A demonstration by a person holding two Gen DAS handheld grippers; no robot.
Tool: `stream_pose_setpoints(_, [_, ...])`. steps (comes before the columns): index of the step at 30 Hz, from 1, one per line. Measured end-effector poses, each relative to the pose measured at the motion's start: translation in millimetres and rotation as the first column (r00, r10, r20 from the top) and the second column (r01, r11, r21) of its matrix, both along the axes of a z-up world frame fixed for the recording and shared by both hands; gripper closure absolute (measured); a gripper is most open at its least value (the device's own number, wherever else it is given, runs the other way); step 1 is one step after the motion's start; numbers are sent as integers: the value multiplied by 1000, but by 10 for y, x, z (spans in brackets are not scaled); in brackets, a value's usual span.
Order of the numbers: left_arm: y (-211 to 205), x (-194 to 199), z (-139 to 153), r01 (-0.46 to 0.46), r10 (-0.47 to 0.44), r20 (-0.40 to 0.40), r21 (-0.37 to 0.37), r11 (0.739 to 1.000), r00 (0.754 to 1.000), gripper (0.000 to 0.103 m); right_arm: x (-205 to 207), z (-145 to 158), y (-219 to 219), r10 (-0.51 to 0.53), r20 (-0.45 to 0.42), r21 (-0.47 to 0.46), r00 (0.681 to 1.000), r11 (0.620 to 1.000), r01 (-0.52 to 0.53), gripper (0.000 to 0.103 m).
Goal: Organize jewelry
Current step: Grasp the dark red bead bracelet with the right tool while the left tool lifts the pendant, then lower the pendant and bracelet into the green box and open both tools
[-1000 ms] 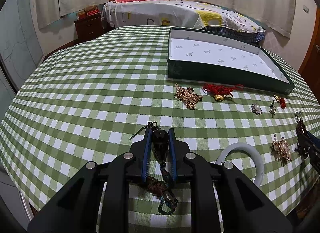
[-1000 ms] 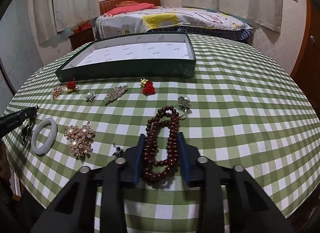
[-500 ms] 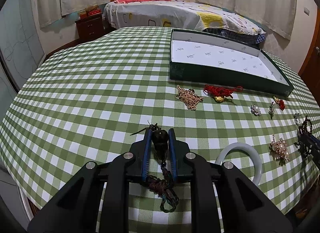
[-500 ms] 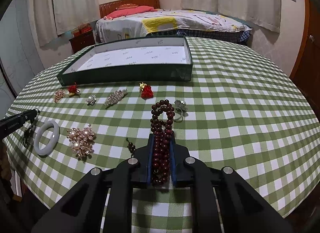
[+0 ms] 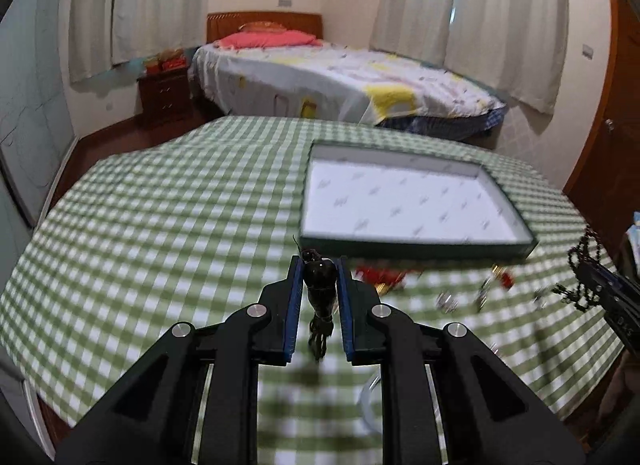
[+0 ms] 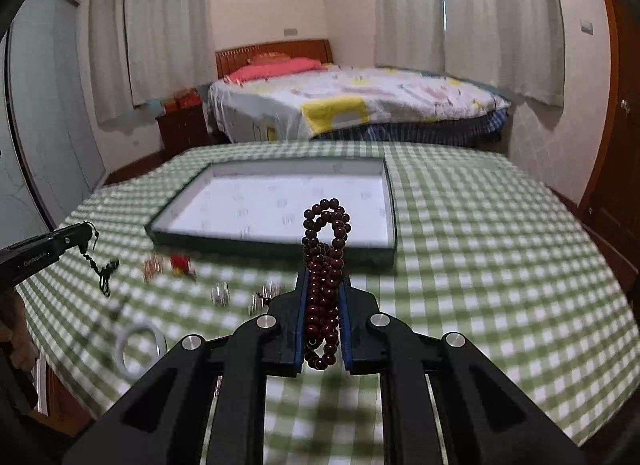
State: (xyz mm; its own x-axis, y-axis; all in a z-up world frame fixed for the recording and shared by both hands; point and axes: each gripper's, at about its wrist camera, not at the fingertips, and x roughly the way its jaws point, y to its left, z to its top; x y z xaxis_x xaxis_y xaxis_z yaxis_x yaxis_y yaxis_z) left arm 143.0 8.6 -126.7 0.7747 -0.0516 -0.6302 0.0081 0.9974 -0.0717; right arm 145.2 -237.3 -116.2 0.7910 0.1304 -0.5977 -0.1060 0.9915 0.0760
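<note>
I have both pieces up off the checked surface [image 5: 160,249]: the left gripper [image 5: 319,285] has its jaws clamped on a dark pendant [image 5: 320,285], and the right gripper [image 6: 323,301] has its jaws pinched tight on the red bead strand [image 6: 326,261]. This is the carry step. Next I bring each over the green tray [image 6: 280,246] ahead and release inside its rim.

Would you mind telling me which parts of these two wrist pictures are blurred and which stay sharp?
Left wrist view: the checked tablecloth and green box smear, the dark pendant stays crisp. Right wrist view: the cloth blurs, the red bead string is sharp.
</note>
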Motion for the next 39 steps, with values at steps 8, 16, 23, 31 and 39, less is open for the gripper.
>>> stream_pose_setpoints(8, [-224,648,256,59,-59,88,-4,998,994,86,596,311,23,7,104,-1,995,1000,-7,89])
stream_pose_setpoints(16, [-452,1423,-44,88,-88,29,-6,996,996,86,1243,111,57,24,65,-6,998,1000,-24,89])
stream_pose_setpoints(23, [-512,1738,-670,102,-104,-157,-20,995,982,86,1526,-429,76,47,-110,11,993,999,-46,89])
stream_pose_setpoints(31, [-480,1835,-903,102,-102,-228,-15,995,968,70,1601,-657,78,42,-201,2,979,999,-42,87])
stream_pose_setpoints(39, [-526,1845,-970,114,-114,-237,-16,993,965,52,1566,-686,95,26,-204,-26,979,999,-32,46])
